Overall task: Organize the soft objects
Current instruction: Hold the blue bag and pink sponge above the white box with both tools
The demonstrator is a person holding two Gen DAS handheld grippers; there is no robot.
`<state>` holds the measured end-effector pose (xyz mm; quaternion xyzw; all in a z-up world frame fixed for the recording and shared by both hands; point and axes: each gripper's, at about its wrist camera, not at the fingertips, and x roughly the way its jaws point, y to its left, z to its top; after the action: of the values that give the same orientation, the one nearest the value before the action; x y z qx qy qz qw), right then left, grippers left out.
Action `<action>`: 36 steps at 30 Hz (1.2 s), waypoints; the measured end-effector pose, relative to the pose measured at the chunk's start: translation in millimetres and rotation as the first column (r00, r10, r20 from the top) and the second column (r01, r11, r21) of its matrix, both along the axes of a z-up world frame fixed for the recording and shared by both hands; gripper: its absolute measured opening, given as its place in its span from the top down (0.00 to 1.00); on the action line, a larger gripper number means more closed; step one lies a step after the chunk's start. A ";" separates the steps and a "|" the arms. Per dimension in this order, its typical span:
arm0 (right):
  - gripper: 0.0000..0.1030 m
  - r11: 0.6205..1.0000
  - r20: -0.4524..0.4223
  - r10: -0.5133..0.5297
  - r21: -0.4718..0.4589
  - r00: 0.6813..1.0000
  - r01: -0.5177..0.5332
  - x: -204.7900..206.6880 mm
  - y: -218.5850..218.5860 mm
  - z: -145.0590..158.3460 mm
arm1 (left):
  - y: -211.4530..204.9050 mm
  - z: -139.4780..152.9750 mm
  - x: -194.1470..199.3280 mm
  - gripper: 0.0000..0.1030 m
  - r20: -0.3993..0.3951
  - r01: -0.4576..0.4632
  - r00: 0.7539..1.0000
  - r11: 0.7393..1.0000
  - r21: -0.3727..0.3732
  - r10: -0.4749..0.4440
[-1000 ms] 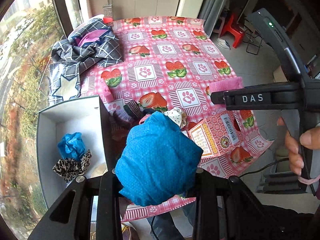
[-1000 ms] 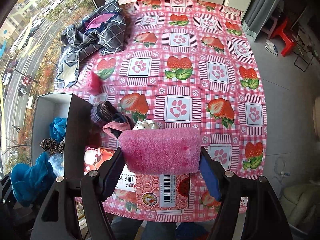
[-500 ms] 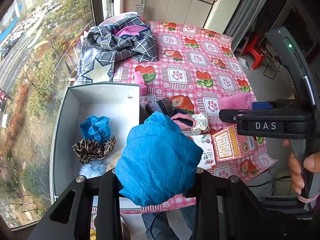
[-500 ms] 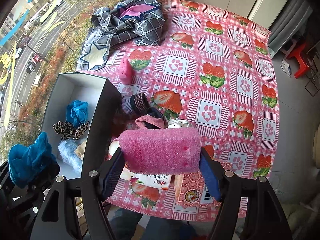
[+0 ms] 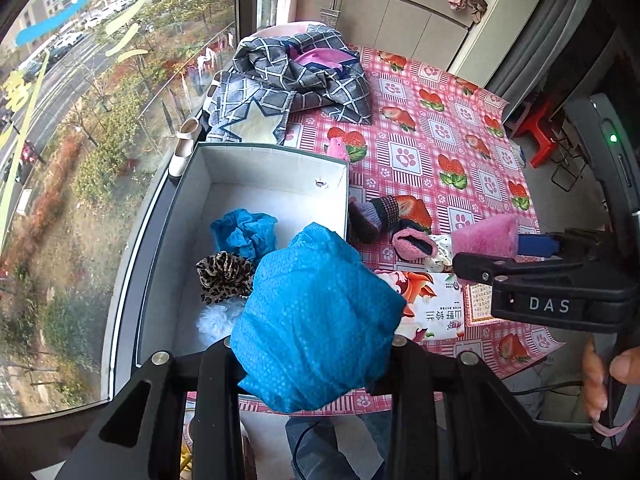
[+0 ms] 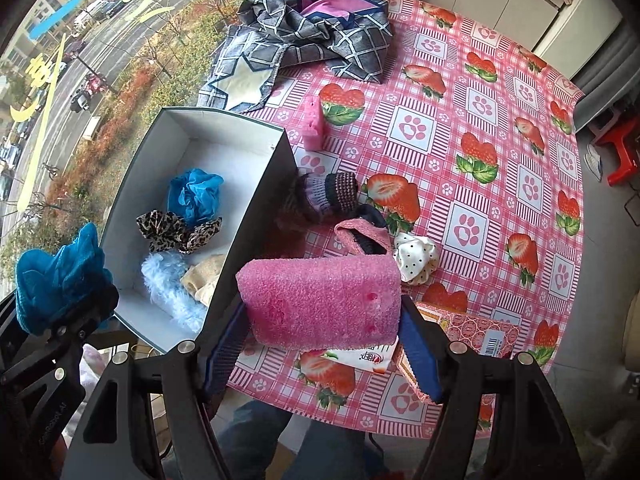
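Left wrist view: the left hand-held gripper (image 5: 316, 344), clamped on a blue cloth (image 5: 316, 316), has swung over the box (image 5: 264, 152), so a drop looks next; scrunchies (image 5: 224, 272) lie inside at 10 o'clock. Right wrist view: the right hand-held gripper (image 6: 320, 336) grips a pink sponge (image 6: 320, 304) over the strawberry-print surface (image 6: 500, 184), window at 9 o'clock, quilt (image 6: 312, 28) at 12.

Domestic dwelling, upper floor. Evidence: table under a pink strawberry-and-paw-print tablecloth (image 6: 472, 148); crumpled plaid bedding (image 6: 316, 24) on it; built-in cabinets (image 5: 404, 28) and grey curtain (image 5: 548, 36) behind; red plastic stool (image 5: 540, 136) on the floor; large window (image 5: 80, 92) overlooking a street with parked cars
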<state>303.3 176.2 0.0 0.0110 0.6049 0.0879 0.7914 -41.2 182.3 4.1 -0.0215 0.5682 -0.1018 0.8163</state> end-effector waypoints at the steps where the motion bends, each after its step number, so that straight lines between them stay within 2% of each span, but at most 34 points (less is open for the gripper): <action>1: 0.29 1.000 0.000 0.006 -0.001 1.000 -0.006 0.1 3.1 0.3 | 2.4 0.0 -0.2 0.65 0.000 -0.006 1.000 1.000 0.000 0.006; 14: 0.29 0.997 0.002 0.070 -0.009 0.998 -0.070 3.7 35.8 3.4 | 28.9 -3.7 -2.1 0.65 -0.007 -0.072 0.997 0.997 0.004 0.072; 36: 0.29 0.991 -0.009 0.135 -0.018 0.991 -0.136 9.0 67.7 1.8 | 56.2 -19.6 0.0 0.65 -0.048 -0.141 0.989 0.990 0.015 0.141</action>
<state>312.3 243.9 1.8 -0.0370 0.6080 0.1358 0.7813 -41.2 238.5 -15.5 -0.0595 0.5855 -0.0401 0.8075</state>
